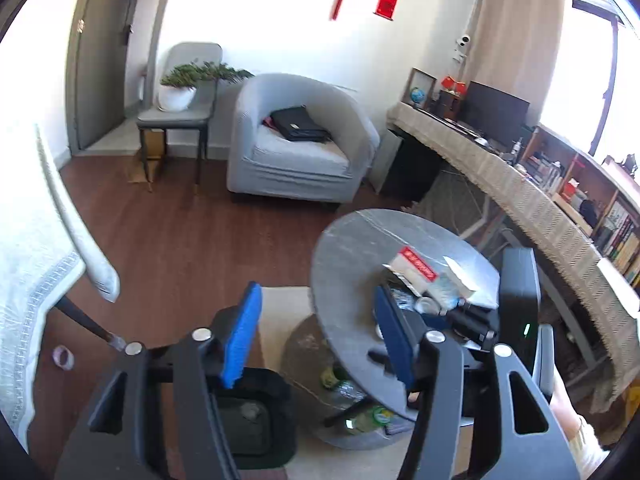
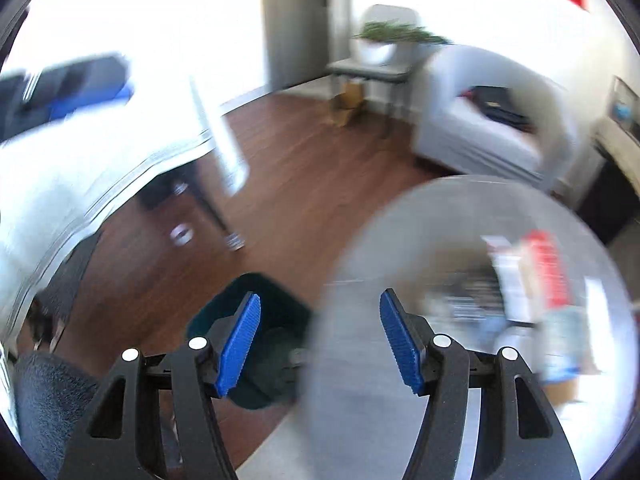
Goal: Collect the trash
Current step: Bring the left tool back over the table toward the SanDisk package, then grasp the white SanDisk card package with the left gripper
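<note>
A round grey table holds a red-and-white box, a white box and a clear plastic bottle. A dark bin stands on the floor to its left. My left gripper is open and empty above the bin and the table's near edge. The right gripper's black body shows over the table. In the blurred right wrist view my right gripper is open and empty between the bin and the table, with the boxes at the right.
Bottles lie on the shelf under the table. A grey armchair with a black bag, a side table with a plant, a long desk and a white-clothed table surround the wooden floor. A tape roll lies on the floor.
</note>
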Demonstrator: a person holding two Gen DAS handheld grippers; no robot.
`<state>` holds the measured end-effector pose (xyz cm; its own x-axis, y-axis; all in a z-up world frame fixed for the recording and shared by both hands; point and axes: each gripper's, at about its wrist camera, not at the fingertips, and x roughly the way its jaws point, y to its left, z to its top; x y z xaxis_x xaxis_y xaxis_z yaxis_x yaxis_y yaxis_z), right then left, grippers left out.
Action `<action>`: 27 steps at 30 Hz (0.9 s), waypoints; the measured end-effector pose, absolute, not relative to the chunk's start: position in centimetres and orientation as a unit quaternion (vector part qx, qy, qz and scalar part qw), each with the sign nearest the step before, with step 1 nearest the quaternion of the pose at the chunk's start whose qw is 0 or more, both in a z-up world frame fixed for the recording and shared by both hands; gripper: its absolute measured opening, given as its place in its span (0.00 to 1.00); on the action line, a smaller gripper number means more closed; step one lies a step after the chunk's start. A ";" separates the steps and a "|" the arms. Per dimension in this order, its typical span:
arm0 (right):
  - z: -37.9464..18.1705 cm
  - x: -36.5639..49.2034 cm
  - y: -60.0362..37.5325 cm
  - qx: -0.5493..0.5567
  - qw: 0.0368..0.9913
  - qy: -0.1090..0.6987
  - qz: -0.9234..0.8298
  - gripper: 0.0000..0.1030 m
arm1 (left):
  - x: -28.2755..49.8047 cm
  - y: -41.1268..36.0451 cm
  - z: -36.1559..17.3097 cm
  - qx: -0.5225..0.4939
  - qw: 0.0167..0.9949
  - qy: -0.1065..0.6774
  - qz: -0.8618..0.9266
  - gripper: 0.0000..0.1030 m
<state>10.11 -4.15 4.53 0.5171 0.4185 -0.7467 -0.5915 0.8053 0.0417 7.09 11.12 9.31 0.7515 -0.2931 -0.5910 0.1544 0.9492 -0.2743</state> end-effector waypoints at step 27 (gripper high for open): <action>5.7 14.4 -27.2 0.052 0.908 0.369 0.191 0.61 | 20.5 -6.4 0.7 -0.026 0.906 0.395 -0.150 0.61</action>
<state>14.36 -27.22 5.72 0.6552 0.3857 -0.6496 -0.3087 0.9215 0.2357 20.48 -6.42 0.74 0.6434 -0.2917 -0.7078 0.2507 0.9539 -0.1653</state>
